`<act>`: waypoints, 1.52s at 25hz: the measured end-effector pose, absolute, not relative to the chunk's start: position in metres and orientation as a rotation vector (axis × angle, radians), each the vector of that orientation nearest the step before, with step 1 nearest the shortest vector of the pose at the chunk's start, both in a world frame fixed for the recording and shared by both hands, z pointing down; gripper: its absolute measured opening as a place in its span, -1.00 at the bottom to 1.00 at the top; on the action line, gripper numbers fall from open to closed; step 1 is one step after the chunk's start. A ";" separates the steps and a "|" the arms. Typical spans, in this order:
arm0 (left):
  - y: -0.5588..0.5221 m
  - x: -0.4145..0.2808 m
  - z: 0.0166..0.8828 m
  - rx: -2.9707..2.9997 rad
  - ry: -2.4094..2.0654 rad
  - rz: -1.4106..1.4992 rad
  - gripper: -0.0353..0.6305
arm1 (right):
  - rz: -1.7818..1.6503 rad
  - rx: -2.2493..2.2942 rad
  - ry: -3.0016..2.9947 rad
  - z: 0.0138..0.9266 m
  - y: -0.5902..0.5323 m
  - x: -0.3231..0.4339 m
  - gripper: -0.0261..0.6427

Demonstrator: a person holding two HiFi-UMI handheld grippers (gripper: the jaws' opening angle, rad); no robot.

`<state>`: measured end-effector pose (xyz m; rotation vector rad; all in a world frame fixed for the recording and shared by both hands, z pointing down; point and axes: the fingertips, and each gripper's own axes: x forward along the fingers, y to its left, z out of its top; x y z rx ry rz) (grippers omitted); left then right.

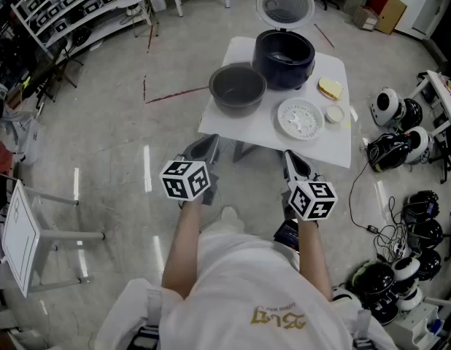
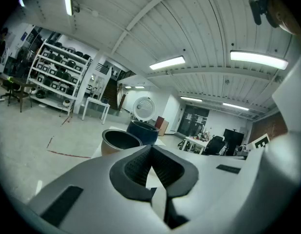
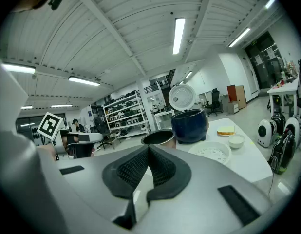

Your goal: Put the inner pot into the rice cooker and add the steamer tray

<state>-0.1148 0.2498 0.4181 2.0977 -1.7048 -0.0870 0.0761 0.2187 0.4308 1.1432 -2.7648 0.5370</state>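
White table (image 1: pixel 317 148), rice cooker (image 1: pixel 284 58), inner pot (image 1: pixel 237 87), steamer tray (image 1: pixel 300 117), small bowl (image 1: pixel 334 114)

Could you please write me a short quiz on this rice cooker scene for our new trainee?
1. True or false: the inner pot already sits inside the rice cooker.
2. Where does the steamer tray lie? A) on the table B) inside the cooker C) on the floor
3. Fill in: the left claw and the right claw are both ____ and hold nothing.
Key: 1 false; 2 A; 3 shut.
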 end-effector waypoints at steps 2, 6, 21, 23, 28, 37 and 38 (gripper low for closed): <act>0.250 -0.113 0.418 2.108 -1.688 -0.088 -0.84 | 0.540 1.146 -2.761 0.432 0.219 0.077 -0.89; 0.248 -0.111 0.422 2.103 -1.663 -0.088 -0.84 | 0.564 1.148 -2.754 0.435 0.217 0.080 -0.89; 0.226 -0.110 0.434 2.051 -1.661 -0.145 -0.17 | 0.680 1.117 -2.775 0.445 0.213 0.096 -0.39; 0.215 -0.112 0.438 2.042 -1.672 -0.132 -0.18 | 0.689 1.125 -2.762 0.450 0.200 0.098 -0.40; 0.174 -0.115 0.450 1.999 -1.685 -0.141 -0.19 | 0.717 1.092 -2.737 0.465 0.155 0.097 -0.40; 0.095 -0.157 0.473 1.891 -1.742 -0.151 -0.21 | 0.731 0.939 -2.689 0.491 0.070 0.044 -0.41; 0.087 -0.161 0.476 1.878 -1.746 -0.149 -0.21 | 0.739 0.930 -2.683 0.493 0.061 0.040 -0.40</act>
